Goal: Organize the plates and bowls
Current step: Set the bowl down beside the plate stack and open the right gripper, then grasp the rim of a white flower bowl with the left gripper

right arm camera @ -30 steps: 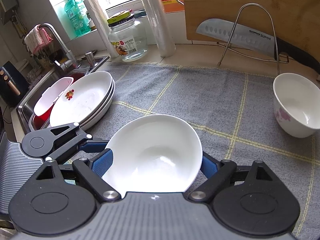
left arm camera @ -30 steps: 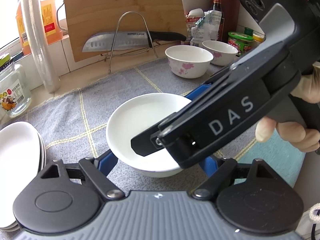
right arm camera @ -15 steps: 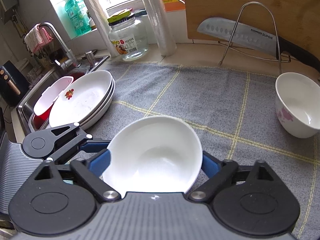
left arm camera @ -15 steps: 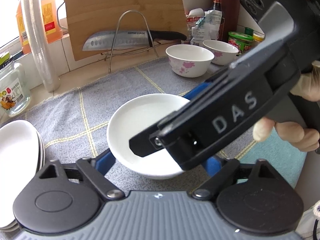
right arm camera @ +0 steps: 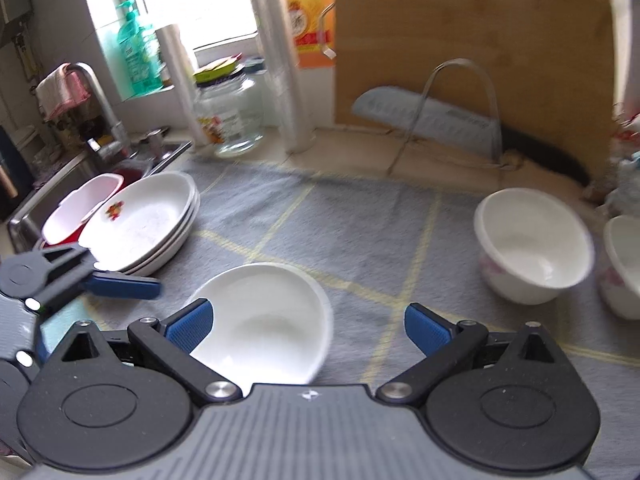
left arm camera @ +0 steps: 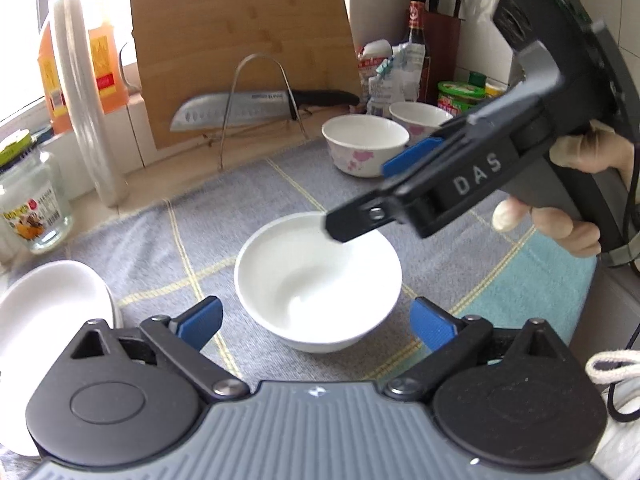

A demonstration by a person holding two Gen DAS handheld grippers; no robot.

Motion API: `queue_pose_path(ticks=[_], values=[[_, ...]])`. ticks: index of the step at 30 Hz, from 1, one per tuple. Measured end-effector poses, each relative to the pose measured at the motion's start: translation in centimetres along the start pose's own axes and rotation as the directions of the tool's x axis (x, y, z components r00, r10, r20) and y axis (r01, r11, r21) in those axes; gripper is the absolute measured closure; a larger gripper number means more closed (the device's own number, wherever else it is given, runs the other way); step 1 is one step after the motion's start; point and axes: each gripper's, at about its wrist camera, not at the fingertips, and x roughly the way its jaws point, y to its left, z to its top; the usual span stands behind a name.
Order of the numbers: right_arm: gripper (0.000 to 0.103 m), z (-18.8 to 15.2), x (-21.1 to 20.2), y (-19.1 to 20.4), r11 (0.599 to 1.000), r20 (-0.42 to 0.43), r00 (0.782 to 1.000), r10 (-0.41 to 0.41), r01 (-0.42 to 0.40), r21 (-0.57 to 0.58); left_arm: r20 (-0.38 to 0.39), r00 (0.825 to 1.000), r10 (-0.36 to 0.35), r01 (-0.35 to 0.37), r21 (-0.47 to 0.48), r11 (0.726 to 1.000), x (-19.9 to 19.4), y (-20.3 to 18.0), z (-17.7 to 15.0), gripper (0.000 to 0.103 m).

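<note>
A plain white bowl (left arm camera: 318, 284) (right arm camera: 264, 320) sits upright on the grey checked cloth (left arm camera: 224, 216). My left gripper (left arm camera: 316, 324) hangs just in front of and above it. Its jaws are opening, and the blue pads (left arm camera: 200, 322) stand clear of the bowl's sides. My right gripper (right arm camera: 308, 326) is open and wide, above the bowl's right side. Its near finger (left arm camera: 360, 216) hovers over the far rim without touching. A stack of white plates (right arm camera: 148, 220) (left arm camera: 48, 312) lies to the left. Two flowered bowls (right arm camera: 532, 240) (right arm camera: 624, 264) stand at the right.
A knife on a wire rack (left arm camera: 260, 104) leans against a bamboo board (left arm camera: 240, 52) at the back. A glass jar (left arm camera: 32, 208), a film roll (left arm camera: 88, 120) and bottles line the wall. The sink (right arm camera: 80, 168) lies far left. A person's hand (left arm camera: 560, 216) holds the right gripper.
Both grippers have let go of the white bowl: their jaws spread wide and both pulled up and back. The right gripper's finger has lifted out of the bowl.
</note>
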Motion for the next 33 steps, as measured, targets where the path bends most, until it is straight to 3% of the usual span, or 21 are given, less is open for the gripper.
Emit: queue_pose_path(ticks=[7, 14, 26, 33], values=[[0.0, -0.9, -1.5, -2.8, 0.986, 0.042, 0.985, -0.166, 0.166, -0.013, 0.037, 0.999, 0.004, -0.002, -0.039, 0.999, 0.6, 0.0, 2.8, 0.003], [0.0, -3.0, -1.7, -5.7, 0.936, 0.052, 0.937, -0.344, 0.347, -0.061, 0.035, 0.999, 0.015, -0.012, -0.08, 0.997, 3.4, -0.9, 6.7, 0.003], [0.0, -3.8, -0.9, -11.0, 0.946, 0.056, 0.945, -0.323, 0.324, -0.025, 0.018, 1.0, -0.017, 0.019, -0.106, 0.994, 10.0, -1.9, 13.3, 0.003], [0.0, -3.4, 0.6, -13.4, 0.96, 0.053, 0.96, -0.275, 0.277, -0.035, -0.037, 0.998, -0.055, 0.048, -0.171, 0.984, 14.8, -1.2, 15.8, 0.003]])
